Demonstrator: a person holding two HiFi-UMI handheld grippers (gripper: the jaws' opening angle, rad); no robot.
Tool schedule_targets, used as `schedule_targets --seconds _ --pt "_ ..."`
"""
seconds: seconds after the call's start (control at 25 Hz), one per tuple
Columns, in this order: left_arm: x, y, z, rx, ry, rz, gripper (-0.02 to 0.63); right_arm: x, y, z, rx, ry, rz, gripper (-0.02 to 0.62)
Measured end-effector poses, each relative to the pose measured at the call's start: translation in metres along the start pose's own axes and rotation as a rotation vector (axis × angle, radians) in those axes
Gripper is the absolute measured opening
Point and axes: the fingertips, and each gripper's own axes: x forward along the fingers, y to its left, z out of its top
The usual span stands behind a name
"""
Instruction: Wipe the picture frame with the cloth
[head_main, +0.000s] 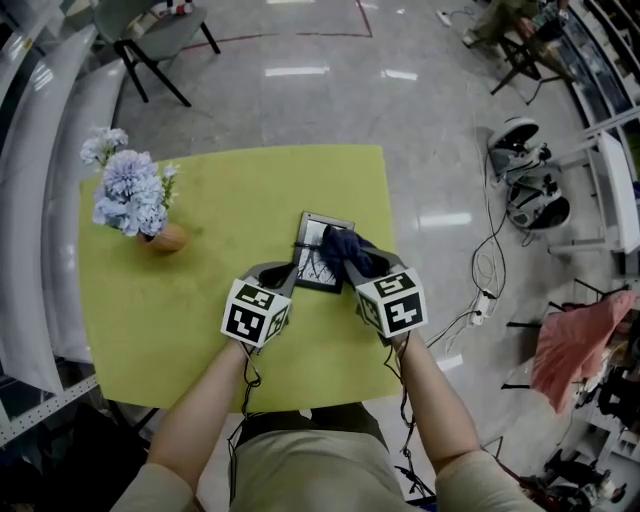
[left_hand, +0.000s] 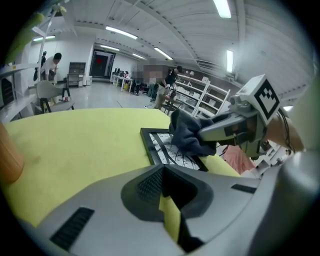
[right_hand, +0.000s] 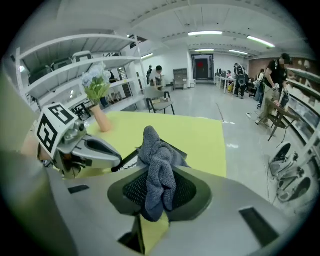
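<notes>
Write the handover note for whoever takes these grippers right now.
Left claw: shut on nothing, with its tip by the picture frame's left edge. I cannot tell if it touches.
Right claw: shut on the cloth, which is bunched up on the frame's right side.
The frame lies flat on the yellow table.
Done: the cloth is gripped and brought to the frame. How much has been wiped cannot be told.
Left: wipe across the glass and border, then lift the cloth off.
</notes>
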Motion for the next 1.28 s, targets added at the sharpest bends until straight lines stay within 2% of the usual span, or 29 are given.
schedule_targets --seconds 0.12,0.24,0.48,0.8,0.96,1.12,1.28 --pt "-0.01 -0.008 -0.007 -0.023 -0.01 -0.034 0.006 -0.011 0.023 0.019 -0.002 -0.059 0.055 0.089" --pt "-0.018 -0.012 -0.011 0.009 -0.012 -0.029 0.006 -0.008 0.051 0.03 -0.014 -0.086 0.113 0.089" --pt "-0.012 -0.012 -0.015 0.03 0.005 -0.031 0.006 0.025 0.089 0.011 -0.016 -0.034 0.184 0.091" --pt "-0.011 -0.009 -0.016 0.024 0.024 -0.036 0.006 0.039 0.086 -0.015 -0.024 0.033 0.168 0.086" --pt "-0.012 -0.007 -0.017 0.011 0.024 -0.034 0.006 0.033 0.078 -0.026 -0.065 0.078 0.144 0.086" --pt "-0.011 -0.007 -0.017 0.012 0.01 -0.03 0.006 0.019 0.066 -0.034 -0.053 0.093 0.124 0.084" --pt "-0.011 -0.006 -0.018 -0.014 0.014 -0.023 0.006 0.005 0.053 -0.044 -0.077 0.126 0.056 0.084"
